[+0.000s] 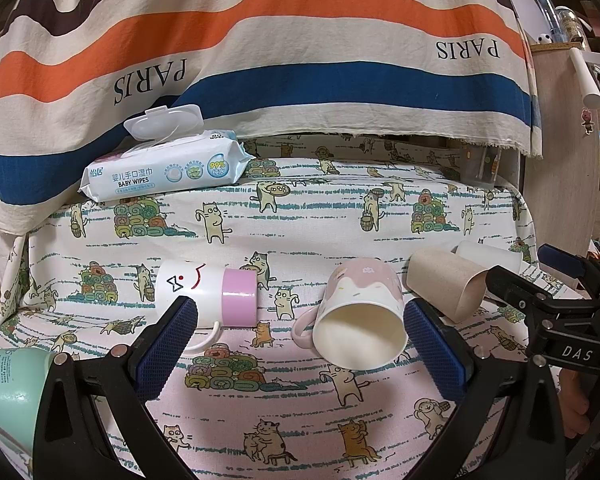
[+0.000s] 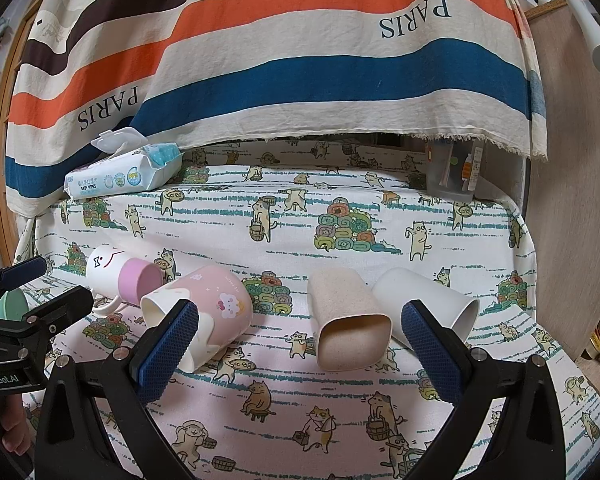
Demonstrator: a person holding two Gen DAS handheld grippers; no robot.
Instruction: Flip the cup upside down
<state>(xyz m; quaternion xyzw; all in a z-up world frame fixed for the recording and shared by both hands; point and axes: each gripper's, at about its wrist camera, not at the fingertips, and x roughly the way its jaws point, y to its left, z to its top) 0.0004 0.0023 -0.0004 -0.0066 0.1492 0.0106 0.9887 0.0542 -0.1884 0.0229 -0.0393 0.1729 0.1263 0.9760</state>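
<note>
Left gripper [image 1: 300, 344]: jaws spread wide, blue pads facing each other, nothing between them touched. Right gripper [image 2: 300, 348]: jaws likewise wide apart, holding nothing. Both sit low and level, side by side, pointing forward; each shows in the other's view.

Striped PARIS cloth [image 2: 300, 60] hangs behind the cat-print tablecloth [image 2: 340, 208].

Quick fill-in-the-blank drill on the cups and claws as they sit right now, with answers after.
1. The pink mug lies on its ____, mouth toward the left wrist camera.
2. Both the left claw and the right claw are ____.
3. The lid of the baby wipes pack is flipped ____.
4. The cup beside the beige cup, on its right, is ____ in colour.

Answers: side; open; open; white
</note>
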